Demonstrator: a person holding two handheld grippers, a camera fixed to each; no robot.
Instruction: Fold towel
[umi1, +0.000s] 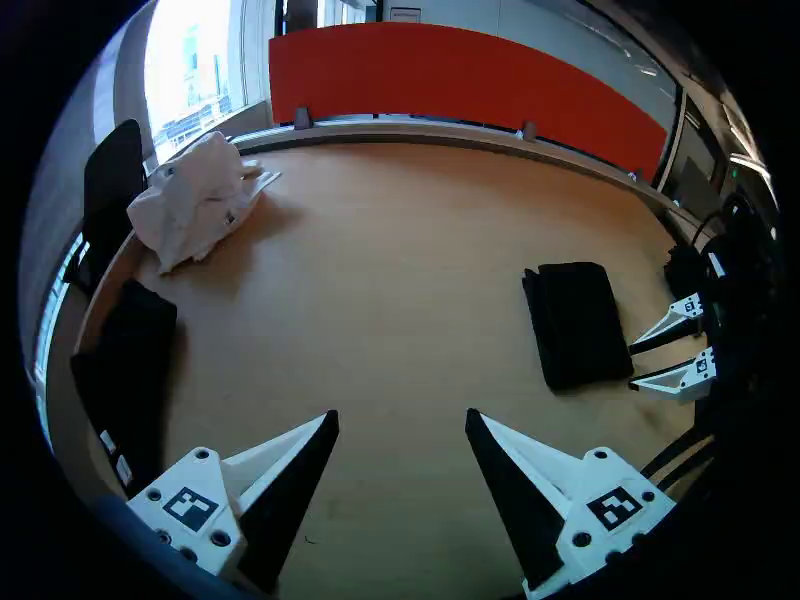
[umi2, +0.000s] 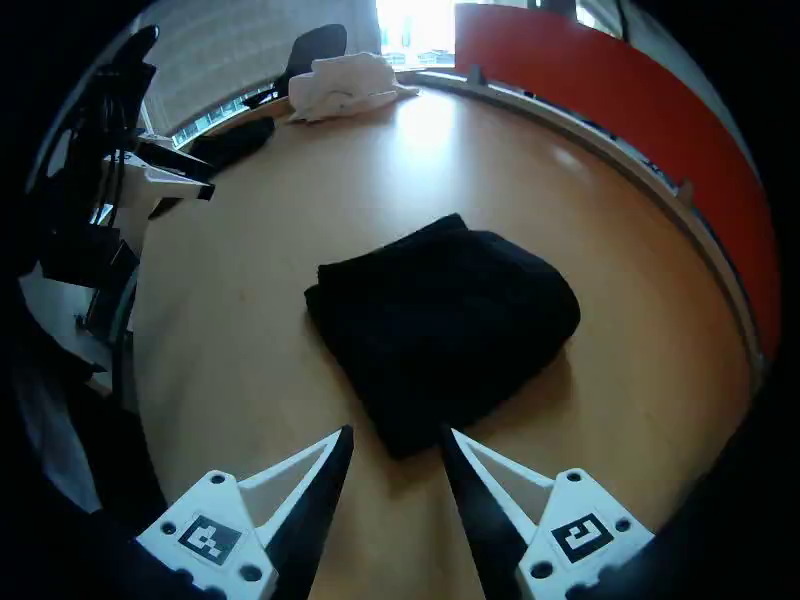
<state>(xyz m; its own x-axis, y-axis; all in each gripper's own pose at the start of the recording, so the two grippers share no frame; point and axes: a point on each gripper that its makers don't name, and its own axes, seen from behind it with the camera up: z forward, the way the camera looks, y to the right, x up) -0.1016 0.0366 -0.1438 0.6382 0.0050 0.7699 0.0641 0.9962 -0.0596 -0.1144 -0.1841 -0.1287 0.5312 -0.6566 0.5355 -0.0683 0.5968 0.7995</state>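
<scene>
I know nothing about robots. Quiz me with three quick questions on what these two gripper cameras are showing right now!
1. True or false: the black towel lies folded on the wooden table.
2. What sits at the table's far end, near the window? A) a white cloth heap B) a laptop C) a bucket
3. Fill in: the right gripper has its jaws ___.

Key: 1 true; 2 A; 3 open.

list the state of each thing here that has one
black towel, folded, flat on the table
white cloth, crumpled in a heap near the far edge
black cloth, lying loose at the table edge
left gripper, open, fingers over bare table
right gripper, open, fingers at the towel's near corner, not gripping
</scene>
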